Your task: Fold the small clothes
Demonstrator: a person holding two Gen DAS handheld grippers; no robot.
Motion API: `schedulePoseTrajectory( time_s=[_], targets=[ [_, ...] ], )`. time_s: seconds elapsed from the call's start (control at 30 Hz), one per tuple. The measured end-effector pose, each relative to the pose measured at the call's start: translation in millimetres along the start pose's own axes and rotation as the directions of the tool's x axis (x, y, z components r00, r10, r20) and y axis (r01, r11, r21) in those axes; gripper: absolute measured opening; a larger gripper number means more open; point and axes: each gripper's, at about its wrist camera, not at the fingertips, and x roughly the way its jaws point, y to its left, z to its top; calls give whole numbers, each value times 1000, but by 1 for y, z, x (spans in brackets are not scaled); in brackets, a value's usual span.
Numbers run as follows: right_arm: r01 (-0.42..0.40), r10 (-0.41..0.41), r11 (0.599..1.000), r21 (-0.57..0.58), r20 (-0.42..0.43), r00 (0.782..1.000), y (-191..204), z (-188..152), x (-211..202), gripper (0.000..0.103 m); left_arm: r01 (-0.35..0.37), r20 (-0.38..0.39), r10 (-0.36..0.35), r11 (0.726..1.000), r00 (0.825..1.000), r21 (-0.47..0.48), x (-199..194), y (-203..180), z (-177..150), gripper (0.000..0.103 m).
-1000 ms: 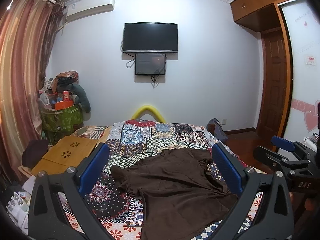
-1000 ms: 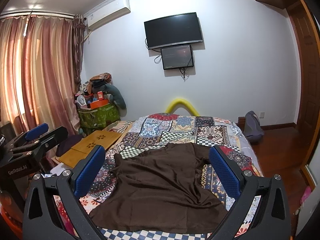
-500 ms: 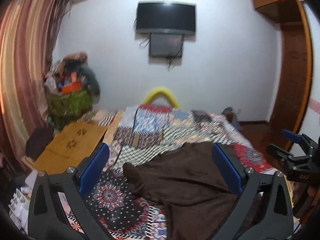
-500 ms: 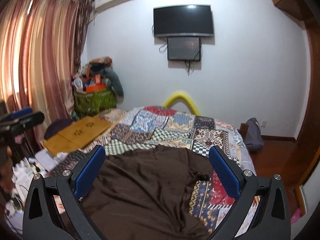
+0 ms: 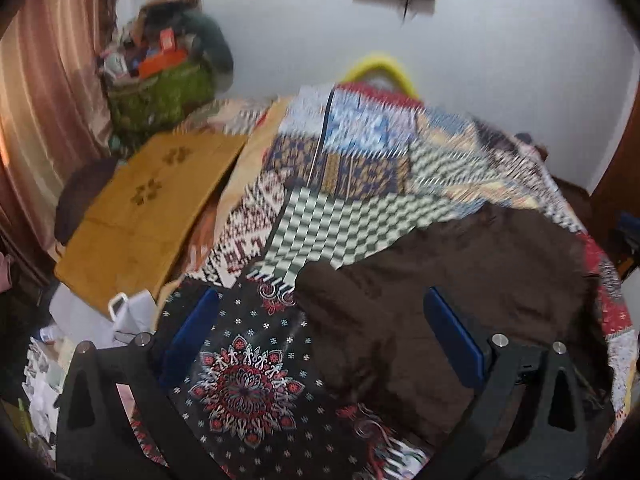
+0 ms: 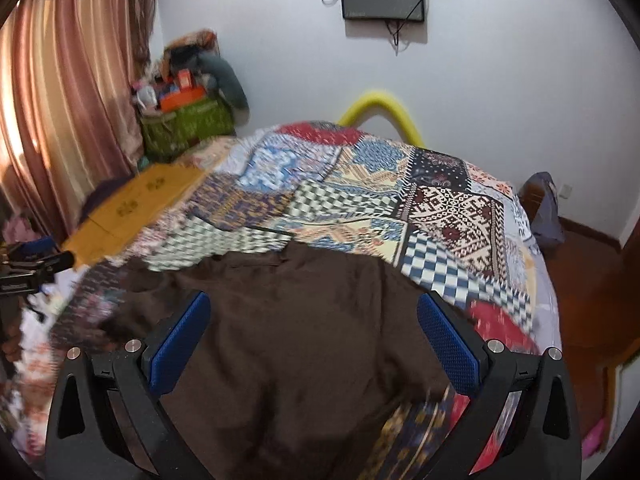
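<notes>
A dark brown garment (image 5: 460,288) lies spread and rumpled on a bed with a patchwork cover (image 5: 360,168). In the left wrist view my left gripper (image 5: 320,336) is open above the garment's left edge, blue pads wide apart, one over the cover and one over the cloth. In the right wrist view the same brown garment (image 6: 304,320) fills the space under my right gripper (image 6: 316,340), which is open and holds nothing. The left gripper (image 6: 28,264) also shows at the far left edge there. Both views are motion-blurred.
A yellow wooden board (image 5: 148,208) lies left of the bed, with a green bag of clutter (image 5: 160,92) and pink curtains (image 5: 44,92) behind. White bags and papers (image 5: 124,316) sit on the floor at left. A grey bag (image 6: 544,208) leans by the far right wall.
Both grippers have tilted down and moved closer over the bed, so the garment looks larger and the TV has slid out of the top. Both stay open.
</notes>
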Motion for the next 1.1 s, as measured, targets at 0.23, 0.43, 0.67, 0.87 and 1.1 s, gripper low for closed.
schedulePoseTrajectory(
  time_s=[0.23,0.43,0.67,0.87,1.1],
  targets=[
    [-64,54,996,-64,-149,987,2,27,102,84,-10,-87,10,1000,996,-2,64,13,-7,103],
    [-91,22,973,-210,-312,950,17,23,168,56,-18,-111,19,1000,994,14,88,18,-7,103],
    [-64,2,978,-200,-298,954,3,13,155,6,-38,-144,34,999,989,-24,97,31,-15,103],
    [65,-113,982,-176,-279,954,-34,9,134,6,31,-200,-50,995,979,-98,99,35,-21,103],
    [124,-149,987,-107,-269,952,-52,7,101,13,152,-271,-182,980,945,-129,106,3,-18,86]
  ],
)
